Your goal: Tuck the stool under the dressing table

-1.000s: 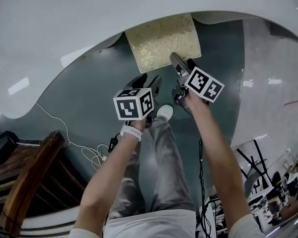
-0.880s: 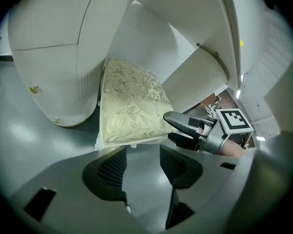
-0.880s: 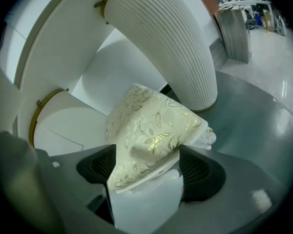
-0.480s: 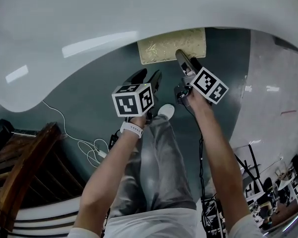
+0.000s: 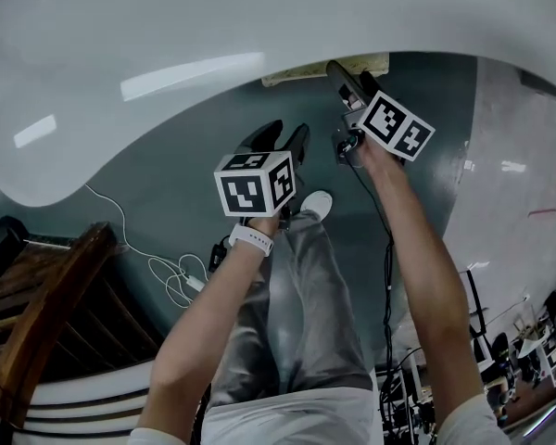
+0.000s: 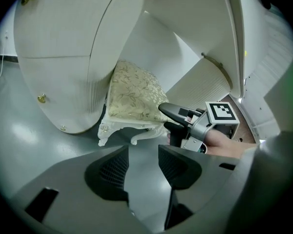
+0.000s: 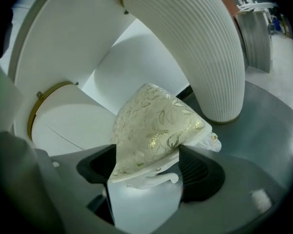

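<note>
The white dressing table (image 5: 167,54) fills the top of the head view. Only a thin strip of the stool (image 5: 306,70), with its gold-patterned cushion, shows past the table's edge. My right gripper (image 5: 345,74) reaches to that strip. In the right gripper view the stool's cushion corner (image 7: 156,126) sits between the wide-set jaws of my right gripper (image 7: 151,167), both pads against it. My left gripper (image 5: 283,137) hangs over the grey floor short of the stool, its jaws closing on nothing. The left gripper view shows the stool (image 6: 134,94) between the table's pedestals and my left gripper (image 6: 143,155) empty.
A ribbed white pedestal (image 7: 200,43) stands right of the stool and a rounded one (image 6: 63,48) left of it. A dark wooden piece of furniture (image 5: 46,323) stands at lower left, with a white cable (image 5: 157,272) on the floor. The person's shoe (image 5: 317,204) is below the grippers.
The stool has slid further under the table until only a strip shows. My right gripper has gone forward with it. The left gripper has shifted slightly forward.
</note>
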The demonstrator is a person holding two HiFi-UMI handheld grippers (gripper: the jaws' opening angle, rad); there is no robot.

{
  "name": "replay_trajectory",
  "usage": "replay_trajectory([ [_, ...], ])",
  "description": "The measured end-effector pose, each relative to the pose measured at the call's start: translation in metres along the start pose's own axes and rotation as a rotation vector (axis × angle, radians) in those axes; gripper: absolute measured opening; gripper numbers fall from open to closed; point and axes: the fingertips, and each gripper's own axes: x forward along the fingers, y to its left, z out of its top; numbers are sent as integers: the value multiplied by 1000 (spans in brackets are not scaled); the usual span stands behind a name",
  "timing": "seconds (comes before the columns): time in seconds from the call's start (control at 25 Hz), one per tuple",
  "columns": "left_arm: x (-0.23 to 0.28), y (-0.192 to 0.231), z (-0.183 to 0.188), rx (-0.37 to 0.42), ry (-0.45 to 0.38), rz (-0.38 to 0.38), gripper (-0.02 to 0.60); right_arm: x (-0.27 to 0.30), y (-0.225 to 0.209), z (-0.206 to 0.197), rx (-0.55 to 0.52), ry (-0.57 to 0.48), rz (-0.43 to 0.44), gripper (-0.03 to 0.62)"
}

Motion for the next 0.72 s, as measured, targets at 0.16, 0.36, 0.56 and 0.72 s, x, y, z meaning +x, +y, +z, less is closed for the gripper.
replay_trajectory([
  [0.16, 1, -7, 14, 41, -21, 2, 181, 17, -5, 19, -51, 12, -5, 413],
  [0.36, -3, -5, 22, 26, -45, -10, 173, 37, -8, 39, -146, 14, -9, 413],
  [0.56, -15, 0, 11, 103, -17, -10, 173, 57, -3, 60, -247, 40, -3, 413],
  [0.72, -38, 7, 3, 116, -15, -9, 173, 57, 3, 59, -270, 50, -25, 413],
])
